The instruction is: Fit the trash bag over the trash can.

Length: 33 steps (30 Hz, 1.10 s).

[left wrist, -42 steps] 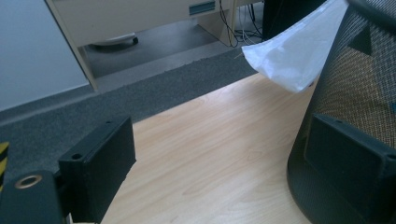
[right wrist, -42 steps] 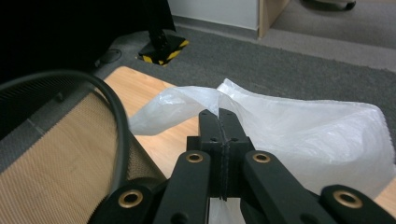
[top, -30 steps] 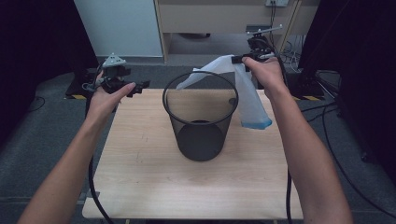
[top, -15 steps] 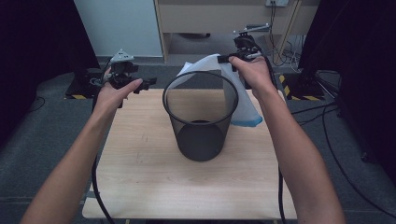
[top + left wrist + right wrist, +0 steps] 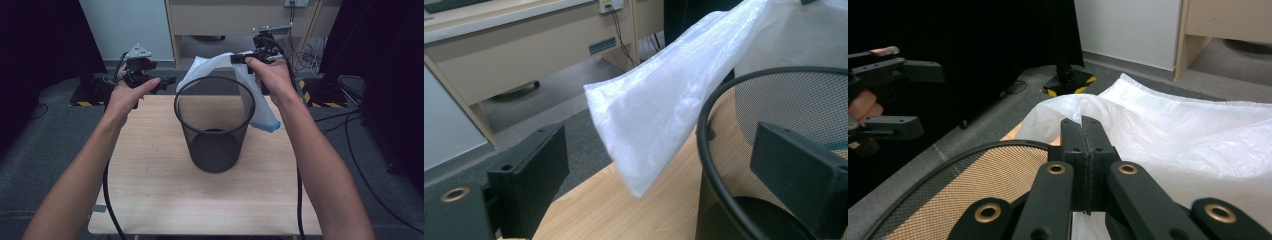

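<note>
wooden table point(image 5: 150, 200) sits mid-frame in the high view on grey carpet, w/ a beige desk and pale panel at the top and dark curtains on both sides. going left to right: left gripper point(image 5: 167, 82) is up at upper left past the table's far edge, jaws spread wide apart w/ nothing between them — in the left gripper view the free end of the white plastic bag point(image 5: 664, 110) hangs just ahead of the open jaws, not touching. black mesh bin point(image 5: 215, 125) stands upright at table centre. right gripper point(image 5: 240, 58) is upper right of centre, above the bin's far rim, jaws pressed together on the bag's edge — bag drapes from there down the bin's right side, outside it.
</note>
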{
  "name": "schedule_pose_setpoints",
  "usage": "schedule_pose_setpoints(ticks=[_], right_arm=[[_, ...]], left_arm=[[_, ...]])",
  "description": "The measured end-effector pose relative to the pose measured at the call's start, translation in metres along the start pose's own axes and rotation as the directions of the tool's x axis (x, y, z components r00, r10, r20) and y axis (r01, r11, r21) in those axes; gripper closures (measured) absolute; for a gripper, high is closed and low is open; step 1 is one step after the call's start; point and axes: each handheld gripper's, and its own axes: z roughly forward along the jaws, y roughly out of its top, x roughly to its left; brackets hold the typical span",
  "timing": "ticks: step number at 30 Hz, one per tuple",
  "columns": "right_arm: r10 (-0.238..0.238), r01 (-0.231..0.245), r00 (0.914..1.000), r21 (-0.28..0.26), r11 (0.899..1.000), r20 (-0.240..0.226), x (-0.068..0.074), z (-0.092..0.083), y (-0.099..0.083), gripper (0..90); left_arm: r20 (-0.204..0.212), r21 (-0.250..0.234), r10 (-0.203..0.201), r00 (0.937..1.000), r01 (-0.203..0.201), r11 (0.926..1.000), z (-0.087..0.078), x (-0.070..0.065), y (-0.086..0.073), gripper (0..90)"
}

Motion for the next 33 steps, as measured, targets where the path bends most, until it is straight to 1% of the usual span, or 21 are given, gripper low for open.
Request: schedule_pose_setpoints(ticks=[3, 4, 5, 6, 9, 11, 13, 14, 17, 19, 21, 24, 25, 26, 28, 29, 30, 31, 32, 33], right_arm=[[-0.003, 0.002, 0.9999, -0.012, 1.0, -0.011, 0.002, -0.001, 0.003, 90.0], [0.001, -0.001, 0.9999, -0.015, 1.0, -0.015, 0.003, -0.001, 0.003, 90.0], [0.011, -0.011, 0.9997, -0.018, 1.0, -0.024, 0.005, -0.001, 0.004, 90.0], [0.008, -0.008, 0.9996, -0.022, 1.0, -0.028, 0.005, 0.0, 0.004, 90.0], [0.005, -0.006, 0.999, -0.021, 1.0, -0.044, 0.008, 0.001, 0.006, 90.0], [0.0, -0.001, 0.9989, -0.023, 1.0, -0.047, 0.009, 0.001, 0.006, 90.0], [0.001, -0.002, 0.9979, -0.019, 1.0, -0.064, 0.013, 0.0, 0.005, 90.0], [0.001, -0.002, 0.9979, -0.019, 1.0, -0.064, 0.013, 0.0, 0.005, 90.0], [-0.022, 0.021, 0.9964, -0.017, 1.0, -0.082, 0.018, -0.002, 0.005, 90.0], [-0.026, 0.024, 0.995, -0.019, 1.0, -0.096, 0.021, -0.003, 0.004, 90.0], [-0.033, 0.031, 0.9934, -0.015, 0.999, -0.11, 0.025, -0.005, 0.002, 90.0], [-0.043, 0.043, 0.9923, -0.005, 0.999, -0.116, 0.029, -0.005, -0.002, 90.0], [-0.045, 0.045, 0.9916, -0.002, 0.999, -0.122, 0.03, -0.005, -0.003, 90.0], [-0.045, 0.045, 0.9916, -0.002, 0.999, -0.122, 0.03, -0.005, -0.003, 90.0], [-0.049, 0.049, 0.9897, -0.004, 0.999, -0.135, 0.032, -0.006, -0.006, 90.0], [-0.049, 0.049, 0.9896, 0.0, 0.999, -0.135, 0.033, -0.007, -0.007, 90.0], [-0.052, 0.053, 0.9891, 0.002, 0.999, -0.138, 0.034, -0.008, -0.009, 90.0], [-0.054, 0.055, 0.9888, 0.003, 0.998, -0.139, 0.034, -0.008, -0.01, 90.0], [-0.055, 0.056, 0.9887, 0.003, 0.998, -0.139, 0.035, -0.01, -0.012, 90.0], [-0.057, 0.058, 0.9877, 0.001, 0.998, -0.146, 0.036, -0.013, -0.013, 90.0]], left_arm=[[0.012, -0.002, 0.017, 0.9998, -0.017, 0.9999, 0.005, -0.003, 0.006, 7.7], [0.018, 0.005, 0.0, 0.9998, 0.0, 1.0, 0.006, -0.005, 0.008, 7.8], [0.026, -0.004, 0.019, 0.9995, -0.019, 0.9998, 0.009, -0.005, 0.01, 7.8], [0.03, 0.006, 0.005, 0.9995, -0.006, 1.0, 0.01, -0.007, 0.01, 7.8], [0.048, 0.01, 0.021, 0.9986, -0.021, 0.9997, 0.016, -0.01, 0.014, 7.7], [0.056, 0.013, 0.03, 0.9979, -0.031, 0.9994, 0.019, -0.013, 0.016, 7.7], [0.066, 0.014, 0.039, 0.9971, -0.04, 0.9991, 0.025, -0.016, 0.019, 7.7], [0.066, 0.014, 0.039, 0.9971, -0.04, 0.9991, 0.025, -0.016, 0.019, 7.8], [0.079, -0.001, 0.033, 0.9963, -0.033, 0.9995, 0.033, -0.02, 0.021, 7.8], [0.084, -0.002, 0.034, 0.9959, -0.034, 0.9994, 0.037, -0.023, 0.021, 7.8], [0.105, 0.001, 0.05, 0.9932, -0.051, 0.9987, 0.041, -0.029, 0.022, 7.8], [0.119, 0.011, 0.066, 0.9906, -0.068, 0.9976, 0.045, -0.037, 0.024, 8.3], [0.125, 0.016, 0.078, 0.989, -0.081, 0.9966, 0.048, -0.041, 0.026, 10.1], [0.125, 0.016, 0.078, 0.989, -0.081, 0.9966, 0.048, -0.041, 0.026, 11.0], [0.124, 0.016, 0.095, 0.9878, -0.098, 0.9951, 0.05, -0.046, 0.027, 12.0], [0.118, 0.007, 0.125, 0.9851, -0.127, 0.9919, 0.049, -0.048, 0.028, 15.7], [0.116, 0.009, 0.139, 0.9835, -0.141, 0.99, 0.049, -0.05, 0.028, 25.9], [0.117, 0.012, 0.144, 0.9826, -0.146, 0.9892, 0.048, -0.052, 0.029, 29.4], [0.12, 0.006, 0.158, 0.9801, -0.16, 0.9871, 0.047, -0.053, 0.029, 33.5], [0.121, 0.002, 0.174, 0.9772, -0.176, 0.9844, 0.047, -0.056, 0.031, 50.9]])
